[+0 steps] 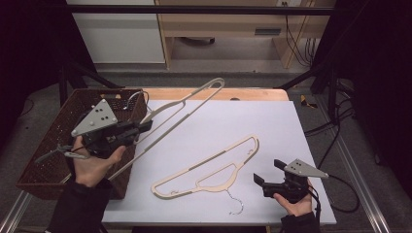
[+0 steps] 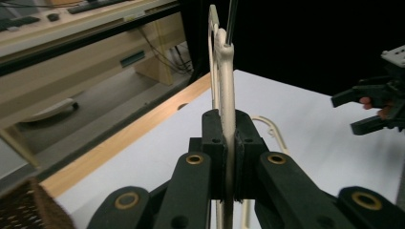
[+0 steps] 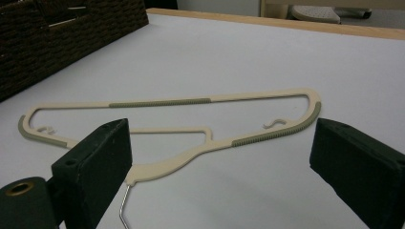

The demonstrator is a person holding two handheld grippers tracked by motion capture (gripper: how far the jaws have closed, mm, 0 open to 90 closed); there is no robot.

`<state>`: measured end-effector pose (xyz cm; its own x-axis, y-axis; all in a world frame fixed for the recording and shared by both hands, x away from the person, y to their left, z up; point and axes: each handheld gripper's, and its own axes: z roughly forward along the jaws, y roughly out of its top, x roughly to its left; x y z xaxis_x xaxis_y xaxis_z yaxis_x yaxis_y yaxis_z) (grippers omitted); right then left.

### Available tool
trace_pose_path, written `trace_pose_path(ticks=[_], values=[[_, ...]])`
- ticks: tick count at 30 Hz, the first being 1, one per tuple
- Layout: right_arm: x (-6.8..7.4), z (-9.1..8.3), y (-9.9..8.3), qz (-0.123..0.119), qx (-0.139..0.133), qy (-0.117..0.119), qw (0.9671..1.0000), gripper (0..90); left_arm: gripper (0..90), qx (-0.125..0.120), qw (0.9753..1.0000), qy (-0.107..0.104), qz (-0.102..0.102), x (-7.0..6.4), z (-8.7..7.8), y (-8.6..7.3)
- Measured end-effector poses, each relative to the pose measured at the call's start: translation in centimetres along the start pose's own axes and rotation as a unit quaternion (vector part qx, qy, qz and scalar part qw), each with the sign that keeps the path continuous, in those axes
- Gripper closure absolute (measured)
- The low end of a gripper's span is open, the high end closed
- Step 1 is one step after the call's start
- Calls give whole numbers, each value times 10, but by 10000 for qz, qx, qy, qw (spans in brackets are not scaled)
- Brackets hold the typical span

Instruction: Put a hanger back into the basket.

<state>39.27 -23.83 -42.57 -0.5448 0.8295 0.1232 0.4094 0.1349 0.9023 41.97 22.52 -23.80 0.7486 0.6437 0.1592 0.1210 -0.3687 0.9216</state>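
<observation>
White sheeting covers the table (image 1: 272, 121), with a strip of bare wood showing along its far edge and a dim room of pale cabinets beyond.

One cream hanger (image 1: 180, 114) is lifted off the surface, slanting from the left middle of the high view up toward the top centre, its long loop reaching past the table's far edge. The left gripper (image 1: 145, 127) is clamped on it near its neck; in the left gripper view the jaws press flat against both sides of the cream bar (image 2: 227, 109), which rises straight up between them. A hand (image 1: 94, 165) holds this gripper above the near rim of a dark wicker basket (image 1: 58, 141) that stands at the left side of the table.

A second cream hanger (image 1: 209, 170) lies flat on the sheet at lower centre of the high view, its wire hook (image 1: 235, 204) pointing toward the near edge. The right gripper (image 1: 266, 174) sits low just to the right of it, jaws spread wide apart and holding nothing; in the right gripper view the lying hanger (image 3: 191, 138) stretches across the gap between the two black jaws, farther off on the sheet.
</observation>
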Motion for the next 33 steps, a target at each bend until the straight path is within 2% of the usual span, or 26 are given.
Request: trace_pose_path(ticks=[7,12,18,24,28,29,33], values=[[1,0,1,-34,-41,29,10000,67,859,51,9999,136,19,20,-19,10],[1,0,1,-42,-47,38,10000,66,859,68,9996,267,-16,41,-34,13],[1,-1,1,-67,-35,27,10000,65,859,274,9974,665,0,63,-47,11],[1,0,1,-82,-48,17,10000,66,859,465,9935,1041,47,89,-56,-4],[2,0,1,22,-70,64,10000,64,859,528,9915,1187,22,107,-62,-19],[1,0,1,-54,-42,16,10000,64,859,578,9909,1217,14,112,-63,-23],[0,-1,1,-62,-36,20,10000,64,859,752,9885,1312,-48,125,-64,-42]])
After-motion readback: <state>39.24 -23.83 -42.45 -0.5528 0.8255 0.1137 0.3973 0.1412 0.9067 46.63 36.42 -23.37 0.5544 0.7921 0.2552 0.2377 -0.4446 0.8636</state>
